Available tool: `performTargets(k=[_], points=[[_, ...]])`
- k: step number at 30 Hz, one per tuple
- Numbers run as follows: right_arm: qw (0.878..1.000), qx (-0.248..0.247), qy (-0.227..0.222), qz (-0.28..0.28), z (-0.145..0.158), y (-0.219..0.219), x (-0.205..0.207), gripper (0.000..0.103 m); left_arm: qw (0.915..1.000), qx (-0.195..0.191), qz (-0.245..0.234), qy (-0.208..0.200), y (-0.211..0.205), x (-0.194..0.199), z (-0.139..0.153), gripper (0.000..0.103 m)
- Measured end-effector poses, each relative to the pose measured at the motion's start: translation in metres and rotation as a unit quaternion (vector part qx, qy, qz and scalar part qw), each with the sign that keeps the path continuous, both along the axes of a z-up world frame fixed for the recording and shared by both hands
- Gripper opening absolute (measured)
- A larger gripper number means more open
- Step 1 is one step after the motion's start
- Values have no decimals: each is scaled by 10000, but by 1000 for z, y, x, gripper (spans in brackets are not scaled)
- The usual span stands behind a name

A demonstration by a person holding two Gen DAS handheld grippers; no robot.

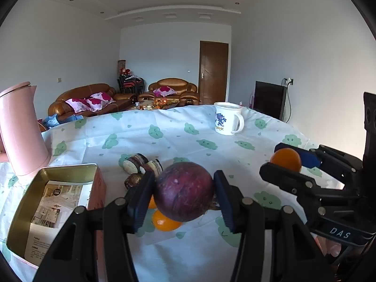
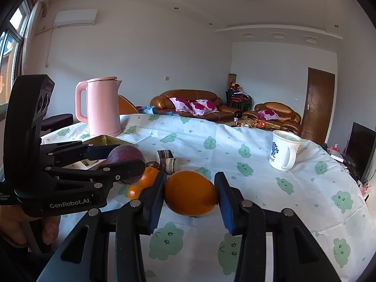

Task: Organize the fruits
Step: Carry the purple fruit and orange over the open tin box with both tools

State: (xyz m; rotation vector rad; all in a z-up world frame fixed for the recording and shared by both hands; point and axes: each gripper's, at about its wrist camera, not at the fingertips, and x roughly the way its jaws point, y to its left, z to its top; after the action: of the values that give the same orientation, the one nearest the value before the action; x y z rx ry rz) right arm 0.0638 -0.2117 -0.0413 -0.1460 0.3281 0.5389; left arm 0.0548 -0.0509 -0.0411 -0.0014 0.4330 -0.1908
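Purple fruit [image 1: 184, 191] clamped between left fingers [image 1: 141, 199] — orange [image 2: 190, 192] between right fingers [image 2: 156, 199]

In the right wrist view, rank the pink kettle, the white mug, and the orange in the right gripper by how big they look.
Largest to smallest as they appear:
1. pink kettle
2. orange, held in the right gripper close to the camera, so enlarged
3. white mug

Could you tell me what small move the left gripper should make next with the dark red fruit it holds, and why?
Probably carry it left and over the open gold tin. The left gripper is clamped on the dark red fruit, which looks clear of the tablecloth, and the tin sits just to its left, the only open container in view. Whether the tin is the intended place is a guess.
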Motion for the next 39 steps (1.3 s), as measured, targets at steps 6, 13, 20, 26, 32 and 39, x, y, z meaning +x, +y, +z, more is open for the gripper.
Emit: performTargets(k=[6,13,20,26,32,39], points=[[9999,-19,-77,62,5,6,-1,44,9999,-11,76,-74,5,-2,4,54],[9997,-39,-175,138,12,13,-1,44,9997,-19,178,-169,13,-5,8,54],[9994,-71,-262,237,19,22,-1,44,9993,-68,300,-223,23,-8,11,54],[9988,-100,-350,322,24,31,-2,44,9987,-74,423,-273,32,-10,12,54],[9981,-81,-466,398,30,40,-3,44,9979,-72,543,-339,40,-11,13,54],[9973,-79,-539,498,33,49,-4,44,9971,-81,649,-389,49,-13,14,54]])
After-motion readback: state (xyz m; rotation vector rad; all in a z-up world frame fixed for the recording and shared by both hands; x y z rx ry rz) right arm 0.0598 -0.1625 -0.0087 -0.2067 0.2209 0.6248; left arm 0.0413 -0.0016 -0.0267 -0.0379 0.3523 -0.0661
